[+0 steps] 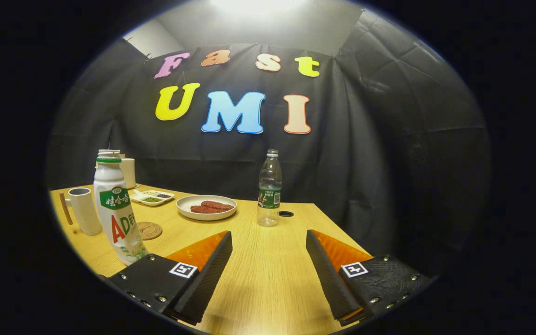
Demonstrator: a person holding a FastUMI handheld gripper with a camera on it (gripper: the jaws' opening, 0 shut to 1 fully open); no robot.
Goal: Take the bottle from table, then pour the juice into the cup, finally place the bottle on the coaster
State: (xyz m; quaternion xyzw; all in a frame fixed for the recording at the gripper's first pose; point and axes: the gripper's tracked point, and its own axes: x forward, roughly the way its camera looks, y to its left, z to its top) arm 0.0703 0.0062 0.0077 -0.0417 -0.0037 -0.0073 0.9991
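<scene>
You are holding the gripper (268,256) low over the yellow wooden table (268,288), its two fingers spread wide with only bare wood lying between them. The white juice bottle (115,209) is standing upright just ahead of your left finger, touching neither finger, with the round coaster (149,230) just behind it and the white cup (85,210) sitting near the table's left edge. Farther on, a clear water bottle (269,188) is standing beyond the fingers, a plate (206,207) and a small tray (152,197) are resting to its left, and the table's far edge is meeting the black cloth wall (389,139).
</scene>
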